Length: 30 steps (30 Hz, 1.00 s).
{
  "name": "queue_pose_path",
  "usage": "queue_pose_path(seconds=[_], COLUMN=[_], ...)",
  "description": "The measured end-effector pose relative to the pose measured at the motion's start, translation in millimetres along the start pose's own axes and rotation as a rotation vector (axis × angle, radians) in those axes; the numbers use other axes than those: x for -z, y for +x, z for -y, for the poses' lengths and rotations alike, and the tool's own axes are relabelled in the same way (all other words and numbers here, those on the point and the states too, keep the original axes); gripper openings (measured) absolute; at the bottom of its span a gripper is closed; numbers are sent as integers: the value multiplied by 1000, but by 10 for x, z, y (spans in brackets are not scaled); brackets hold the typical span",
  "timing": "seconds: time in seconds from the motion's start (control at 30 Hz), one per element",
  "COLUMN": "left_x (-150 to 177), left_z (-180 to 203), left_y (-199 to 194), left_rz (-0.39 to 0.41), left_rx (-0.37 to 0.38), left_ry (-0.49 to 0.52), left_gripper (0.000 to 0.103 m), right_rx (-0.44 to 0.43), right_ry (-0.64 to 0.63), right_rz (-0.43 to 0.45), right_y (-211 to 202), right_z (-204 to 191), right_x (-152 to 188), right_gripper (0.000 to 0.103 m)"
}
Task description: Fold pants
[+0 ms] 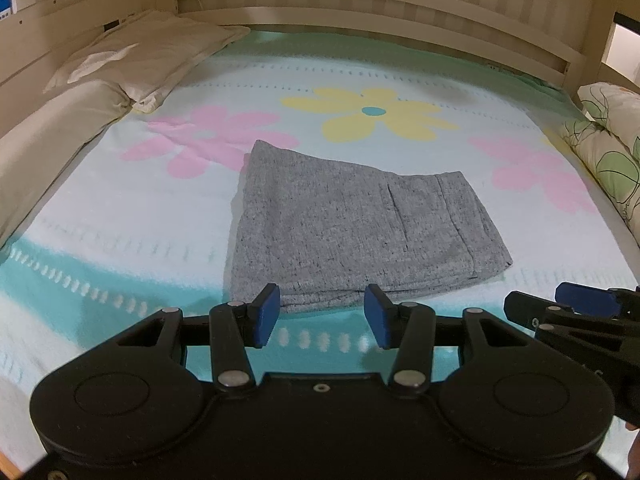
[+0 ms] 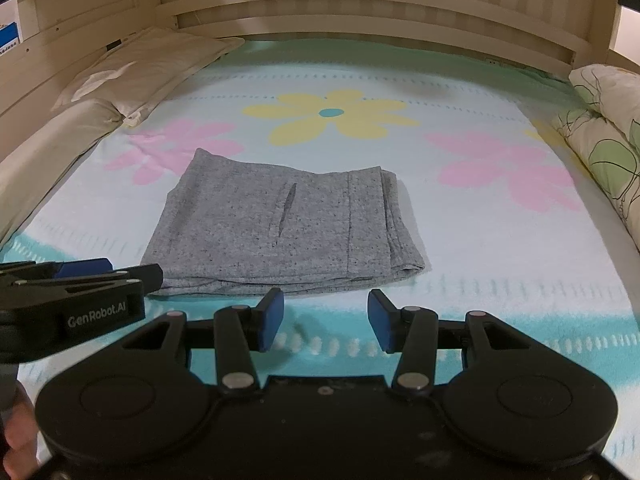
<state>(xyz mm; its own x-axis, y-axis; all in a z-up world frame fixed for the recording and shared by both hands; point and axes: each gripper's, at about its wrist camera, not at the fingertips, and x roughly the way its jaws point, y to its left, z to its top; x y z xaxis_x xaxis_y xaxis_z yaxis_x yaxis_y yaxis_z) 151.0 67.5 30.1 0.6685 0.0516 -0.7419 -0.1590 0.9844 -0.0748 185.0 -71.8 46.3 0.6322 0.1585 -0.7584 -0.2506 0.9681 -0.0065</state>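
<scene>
Grey knit pants [image 1: 340,224] [image 2: 280,224] lie folded into a flat packet on the flowered bedspread [image 1: 120,216] [image 2: 500,248], a pocket slit showing on top. My left gripper [image 1: 322,316] hovers open just short of the packet's near edge, nothing between its blue pads. The right gripper [image 2: 324,318] is open too, near the same edge, empty. Each gripper shows at the side of the other's view: the right one [image 1: 576,308] at the right, the left one [image 2: 92,276] at the left, close beside the packet's near left corner.
Cream pillows [image 1: 144,56] [image 2: 136,68] lie along the left side by the wooden bed frame [image 1: 360,4]. A leaf-patterned quilt [image 1: 608,148] [image 2: 604,140] is bunched at the right edge. A person's fingers [image 2: 18,436] show at the lower left.
</scene>
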Motion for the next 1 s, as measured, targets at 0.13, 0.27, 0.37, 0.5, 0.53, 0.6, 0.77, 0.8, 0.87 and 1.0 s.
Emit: queue_pose_path(seconds=[0.13,0.27,0.37,0.5,0.53,0.6,0.77,0.8,0.87,1.0], left_x=[0,1,4,8,8,12,11,15,17,25], left_z=[10,21,27,27,26,32,35,33,24,11], left_y=[-4,-6,-8,-12,-13,-15,-14,-16,-15,-12], left_rz=[2,5,5,5,5,5,5,4,1,-4], left_rx=[-1,-2,-5,-5,-4,-6,-7,-6,-4,-2], left_ry=[10,18,17,20,20,19,18,17,17,19], left_gripper=[55,55,55,55,55,55,55,55,55,55], right_rx=[0,1,0,0,0,1,1,2,2,1], right_ry=[-1,0,-1,-1,-1,-1,1,1,1,0], right_rz=[1,1,0,1,1,0,-1,-1,0,0], right_y=[0,1,2,2,2,2,3,3,3,2], right_z=[1,1,3,3,1,0,-2,-3,-3,-4], right_x=[-3,-4,-3,-3,-3,-4,-3,-4,-3,-2], right_gripper=[49,49,49,49,49,49,49,49,49,49])
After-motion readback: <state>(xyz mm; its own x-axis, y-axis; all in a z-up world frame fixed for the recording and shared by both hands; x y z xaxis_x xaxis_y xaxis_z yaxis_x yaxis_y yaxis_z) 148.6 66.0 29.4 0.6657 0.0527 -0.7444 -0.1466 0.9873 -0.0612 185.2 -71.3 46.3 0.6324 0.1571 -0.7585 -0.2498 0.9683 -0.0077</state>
